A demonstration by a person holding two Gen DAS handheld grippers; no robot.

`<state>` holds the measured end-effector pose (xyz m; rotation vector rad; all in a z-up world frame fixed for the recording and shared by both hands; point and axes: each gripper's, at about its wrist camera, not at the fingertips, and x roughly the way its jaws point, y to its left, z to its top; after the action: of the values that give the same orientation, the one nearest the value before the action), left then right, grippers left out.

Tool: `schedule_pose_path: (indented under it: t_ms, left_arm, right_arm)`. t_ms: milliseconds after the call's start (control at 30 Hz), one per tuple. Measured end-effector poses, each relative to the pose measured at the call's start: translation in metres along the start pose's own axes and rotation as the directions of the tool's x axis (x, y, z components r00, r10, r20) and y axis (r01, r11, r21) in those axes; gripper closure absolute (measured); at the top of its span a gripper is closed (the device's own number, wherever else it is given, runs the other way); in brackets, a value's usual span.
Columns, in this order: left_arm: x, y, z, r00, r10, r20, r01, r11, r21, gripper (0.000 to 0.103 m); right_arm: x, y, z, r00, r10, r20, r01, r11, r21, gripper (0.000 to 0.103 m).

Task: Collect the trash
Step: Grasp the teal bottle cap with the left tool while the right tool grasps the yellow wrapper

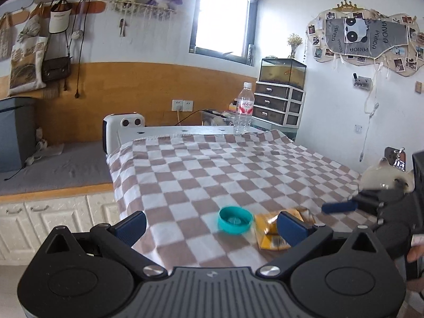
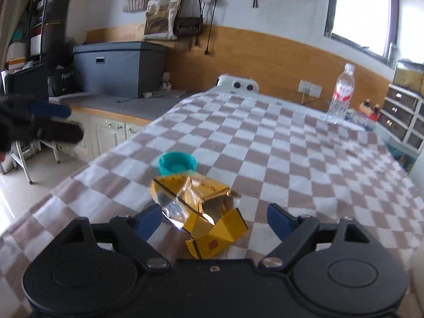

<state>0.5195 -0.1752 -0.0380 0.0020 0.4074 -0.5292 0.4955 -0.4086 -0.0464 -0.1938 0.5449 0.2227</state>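
Observation:
A crumpled yellow cigarette pack with clear wrap [image 2: 197, 206] lies on the checkered tablecloth [image 2: 291, 159], between and just ahead of the open jaws of my right gripper [image 2: 214, 224]. A teal plastic lid [image 2: 177, 163] sits just behind it. In the left wrist view, the lid [image 1: 234, 220] lies ahead of my open, empty left gripper [image 1: 210, 228], and the yellow pack [image 1: 269, 234] is partly hidden behind its right finger [image 1: 291, 228]. The right gripper's blue finger [image 1: 339, 208] enters from the right. A clear water bottle [image 1: 244, 108] stands upright at the table's far end.
A white device with two dark round holes [image 1: 124, 126] stands at the table's far edge. Drawers with a fish tank [image 1: 281, 90] are at the back right. A grey cushioned bench [image 1: 53, 169] with a grey box [image 2: 119, 69] runs along the left wall. A cat figurine [image 1: 384, 175] sits at the right.

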Motion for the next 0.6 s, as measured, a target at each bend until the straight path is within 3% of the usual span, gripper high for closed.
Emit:
schedule_pose_path:
  t_ms: [133, 267, 433, 600]
  left_arm:
    - [0.029, -0.007, 0.005, 0.999, 0.031, -0.018, -0.031, 1.0, 0.0, 0.0]
    - [0.057, -0.018, 0.009, 0.996, 0.066, -0.053, -0.066, 0.998, 0.0, 0.0]
    - [0.088, -0.041, 0.012, 0.992, 0.074, -0.106, -0.069, 0.996, 0.054, 0.0]
    - [0.114, -0.054, 0.007, 0.976, 0.15, -0.156, -0.126, 0.98, 0.155, 0.0]
  right_arm:
    - [0.013, -0.012, -0.009, 0.999, 0.051, -0.016, -0.05, 0.998, 0.045, 0.037]
    - [-0.005, -0.022, -0.005, 0.997, 0.077, -0.002, -0.077, 0.996, 0.034, 0.063]
    - [-0.021, -0.042, -0.009, 0.989, 0.143, -0.03, -0.141, 0.988, 0.055, 0.064]
    - [-0.024, -0.066, -0.016, 0.983, 0.165, -0.081, -0.154, 0.98, 0.124, 0.065]
